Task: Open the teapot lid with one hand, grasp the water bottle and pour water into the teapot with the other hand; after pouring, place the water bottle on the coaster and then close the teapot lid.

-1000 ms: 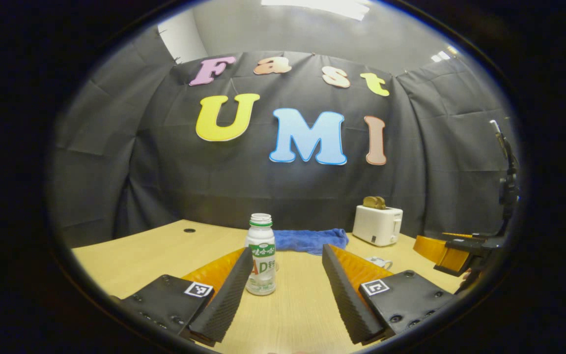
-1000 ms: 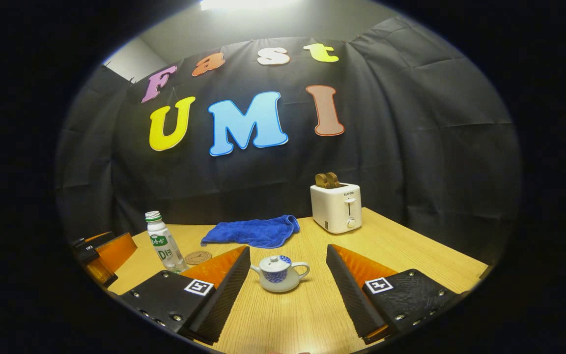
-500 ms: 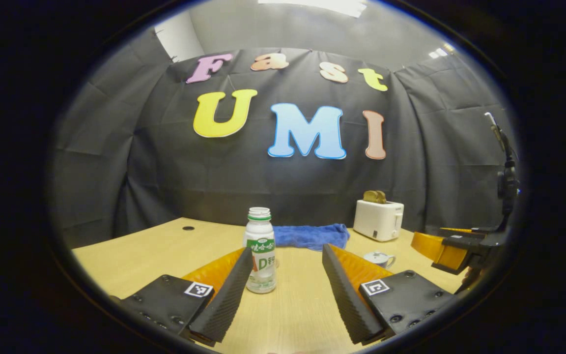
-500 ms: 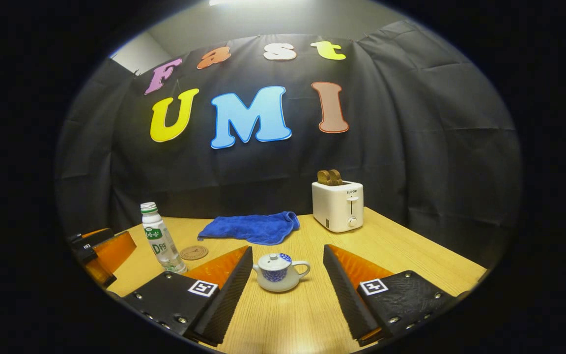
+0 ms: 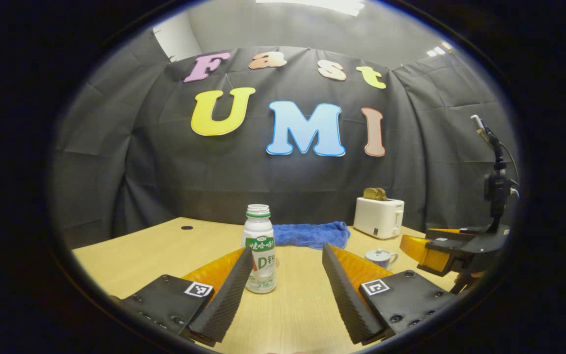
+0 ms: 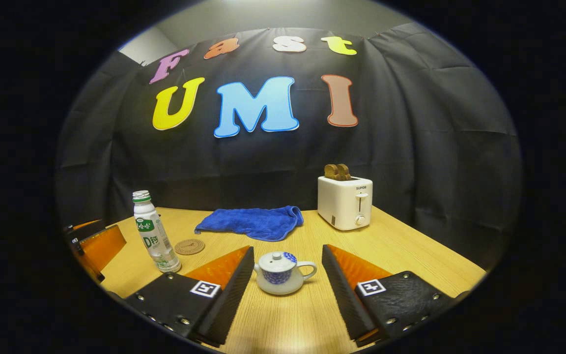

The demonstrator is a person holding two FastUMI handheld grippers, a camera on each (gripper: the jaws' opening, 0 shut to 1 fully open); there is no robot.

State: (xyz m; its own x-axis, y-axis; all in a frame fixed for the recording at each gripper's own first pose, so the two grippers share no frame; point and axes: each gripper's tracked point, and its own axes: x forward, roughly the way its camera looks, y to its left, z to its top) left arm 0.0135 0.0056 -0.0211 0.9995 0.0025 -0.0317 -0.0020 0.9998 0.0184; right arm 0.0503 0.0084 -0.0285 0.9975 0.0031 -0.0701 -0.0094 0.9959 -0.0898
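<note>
A white water bottle [image 5: 260, 248] with a green label and no cap stands upright just ahead of my left gripper [image 5: 287, 295], close to its left finger; that gripper is open and holds nothing. In the right gripper view the same bottle [image 6: 151, 232] stands at the left, with a round brown coaster [image 6: 189, 246] behind it. A small white teapot [image 6: 280, 273] with blue pattern sits lid on, just ahead of my open right gripper [image 6: 288, 295]. The teapot [image 5: 380, 257] also appears small at the right in the left gripper view, beside the right gripper [image 5: 452, 250].
A blue cloth [image 6: 249, 222] lies at the back of the wooden table [image 6: 410, 255]. A white toaster [image 6: 345, 202] with toast in it stands at the back right. My left gripper [image 6: 94, 243] shows at the left edge of the right gripper view.
Both grippers have edged forward and lower toward the table. The teapot now sits nearer between the right fingers, and the right gripper has come further into the left gripper view.
</note>
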